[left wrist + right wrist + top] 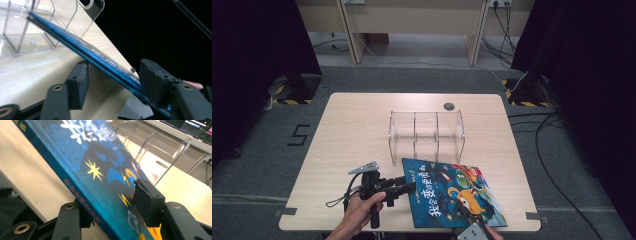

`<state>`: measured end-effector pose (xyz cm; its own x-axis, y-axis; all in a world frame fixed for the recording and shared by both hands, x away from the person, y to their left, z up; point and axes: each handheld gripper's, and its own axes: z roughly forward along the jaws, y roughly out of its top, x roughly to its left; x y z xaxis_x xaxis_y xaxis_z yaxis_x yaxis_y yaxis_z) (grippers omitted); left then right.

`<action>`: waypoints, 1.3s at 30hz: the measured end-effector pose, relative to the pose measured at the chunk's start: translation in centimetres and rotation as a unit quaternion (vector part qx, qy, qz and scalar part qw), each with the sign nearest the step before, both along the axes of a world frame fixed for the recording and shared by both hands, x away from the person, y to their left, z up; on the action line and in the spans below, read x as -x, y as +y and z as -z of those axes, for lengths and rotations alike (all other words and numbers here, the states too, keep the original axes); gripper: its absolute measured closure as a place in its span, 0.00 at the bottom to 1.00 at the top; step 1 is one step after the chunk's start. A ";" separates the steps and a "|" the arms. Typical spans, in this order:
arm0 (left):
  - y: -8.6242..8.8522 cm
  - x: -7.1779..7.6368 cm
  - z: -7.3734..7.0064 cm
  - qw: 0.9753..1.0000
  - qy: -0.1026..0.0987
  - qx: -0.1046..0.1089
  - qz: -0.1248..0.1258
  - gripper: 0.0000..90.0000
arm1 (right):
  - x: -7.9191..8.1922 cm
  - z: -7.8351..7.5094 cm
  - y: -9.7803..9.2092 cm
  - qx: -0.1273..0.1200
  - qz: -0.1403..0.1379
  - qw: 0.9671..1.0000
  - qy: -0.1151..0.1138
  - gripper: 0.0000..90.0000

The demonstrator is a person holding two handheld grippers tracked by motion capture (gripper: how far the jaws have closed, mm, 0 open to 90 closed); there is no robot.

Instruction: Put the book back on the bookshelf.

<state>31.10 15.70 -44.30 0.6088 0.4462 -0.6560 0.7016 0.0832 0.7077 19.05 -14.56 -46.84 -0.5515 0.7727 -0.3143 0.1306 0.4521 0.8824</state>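
Note:
A blue picture book (452, 192) lies tilted over the table's front right, its far corner by a clear three-compartment organizer (427, 131). My right gripper (469, 226) comes in at the book's near edge. In the right gripper view it (113, 207) is shut on the book (100, 170), one jaw under the spine and one pad on the cover. My left gripper (408, 184) is at the book's left edge. In the left gripper view it (115, 82) is open, and the raised book edge (100, 58) runs between the jaws toward the organizer (30, 30).
The wooden table (352, 130) has a small black round cap (449, 106) behind the organizer. Dark curtains stand at both sides, and cables (557, 150) lie on the floor to the right. A hand (357, 212) holds the left gripper near the front edge.

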 end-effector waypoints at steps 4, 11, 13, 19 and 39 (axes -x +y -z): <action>0.0 -0.1 0.3 1.000 0.013 0.013 0.009 0.40 | -0.2 -0.2 -0.6 -0.032 0.003 0.999 0.004 0.59; 0.2 -0.2 0.6 0.998 0.031 0.047 0.023 0.36 | -0.5 -0.7 -1.5 -0.079 0.007 0.997 0.008 0.59; 0.2 -0.2 0.5 0.998 0.030 0.052 0.023 0.36 | -0.5 -0.8 -1.6 -0.089 0.009 0.996 0.010 0.59; 1.0 0.3 -0.6 0.998 -0.008 0.054 0.006 0.36 | -0.6 -1.1 -2.1 -0.114 0.013 0.993 0.010 0.59; 2.0 -0.2 1.7 0.994 -0.072 -0.080 -0.027 0.42 | -0.7 -2.4 -5.8 -0.259 0.025 0.965 0.030 0.59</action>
<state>31.29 17.72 -46.01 0.6633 0.5725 -0.4820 0.5898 -0.0035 0.8076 19.76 -20.34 -44.41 -0.5147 0.8437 0.1522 0.1991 -0.0550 0.9784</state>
